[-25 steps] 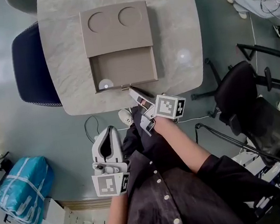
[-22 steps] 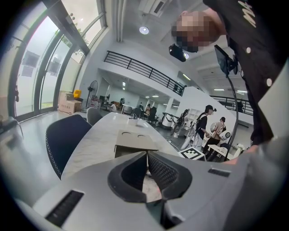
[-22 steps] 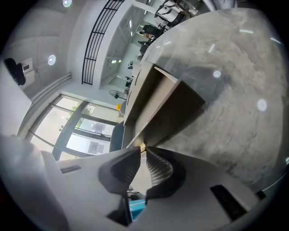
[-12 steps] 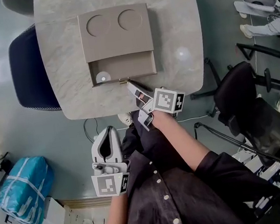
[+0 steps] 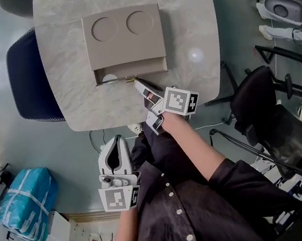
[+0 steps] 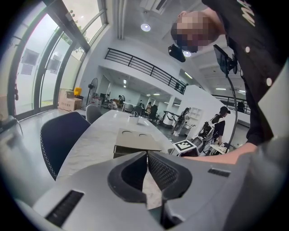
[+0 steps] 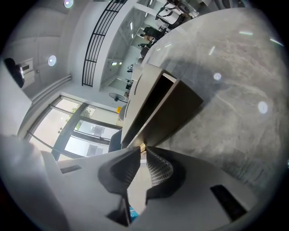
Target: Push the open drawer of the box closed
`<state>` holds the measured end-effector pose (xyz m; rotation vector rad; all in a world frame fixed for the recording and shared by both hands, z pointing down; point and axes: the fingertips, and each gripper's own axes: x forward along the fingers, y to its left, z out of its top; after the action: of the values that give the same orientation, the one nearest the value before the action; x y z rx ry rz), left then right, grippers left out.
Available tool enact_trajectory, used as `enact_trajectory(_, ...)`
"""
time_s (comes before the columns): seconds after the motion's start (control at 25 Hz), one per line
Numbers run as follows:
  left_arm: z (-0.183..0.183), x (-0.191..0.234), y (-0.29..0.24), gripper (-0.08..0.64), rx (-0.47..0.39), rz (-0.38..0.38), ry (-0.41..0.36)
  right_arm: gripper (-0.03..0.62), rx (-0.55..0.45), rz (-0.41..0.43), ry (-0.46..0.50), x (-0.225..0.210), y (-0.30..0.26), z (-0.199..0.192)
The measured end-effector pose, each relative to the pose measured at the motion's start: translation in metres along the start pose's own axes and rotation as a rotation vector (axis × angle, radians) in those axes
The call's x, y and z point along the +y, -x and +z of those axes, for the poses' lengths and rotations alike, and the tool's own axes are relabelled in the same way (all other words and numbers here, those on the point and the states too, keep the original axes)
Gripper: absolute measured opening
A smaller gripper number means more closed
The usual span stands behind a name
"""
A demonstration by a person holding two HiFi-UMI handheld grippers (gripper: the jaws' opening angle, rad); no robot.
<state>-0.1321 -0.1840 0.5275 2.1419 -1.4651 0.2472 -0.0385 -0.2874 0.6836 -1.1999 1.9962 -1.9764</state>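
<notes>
Head view: the tan box (image 5: 122, 35), its top marked by two round recesses, lies on the marble table (image 5: 186, 17) toward the 12 o'clock side, and its drawer (image 5: 138, 69) sticks out only a narrow strip from the face turned to 6 o'clock, a thin band of dark interior showing. The right gripper (image 5: 136, 82) reaches in from 5 o'clock, its tips touching the small light pull (image 5: 131, 80) at the middle of the drawer front; its marker cube sits behind, over the table's near edge. In the right gripper view the jaws of the right gripper (image 7: 142, 150) are pressed together with nothing held between them, and the pull (image 7: 142, 146) shows right at their tips, with the drawer (image 7: 171, 113) and the box (image 7: 146, 90) rising beyond over the grey table (image 7: 235, 90). The left gripper (image 5: 115, 144) hangs off the table at about 7 o'clock in the frame, close to the person's dark shirt, pointing toward 12 o'clock. The left gripper view shows the left gripper (image 6: 146, 154) with its jaws closed tip to tip and empty, the box (image 6: 135, 140) well ahead on the table (image 6: 90, 144). A navy chair (image 5: 28, 78) stands at the table's 9 o'clock, a black office chair (image 5: 272, 111) at about 4 o'clock
</notes>
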Motion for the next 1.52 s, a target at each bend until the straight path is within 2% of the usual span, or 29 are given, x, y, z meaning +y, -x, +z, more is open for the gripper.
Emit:
enact_trajectory(0.72,0.001,0.003,-0.002,0.018,0.008,0.007,0.006,0.035,-0.041,-0.01,0.017,0.005,-0.025,0.037)
enact_trajectory(1.28,0.004,0.004,-0.003,0.019,0.006,0.01,0.005,0.037,-0.05,-0.023,0.027,0.007,-0.033,0.044)
enact_trajectory(1.52,0.01,-0.002,0.002,0.018,-0.018,-0.007,-0.012,0.04,-0.001,0.009,-0.011,0.009,-0.021,0.026)
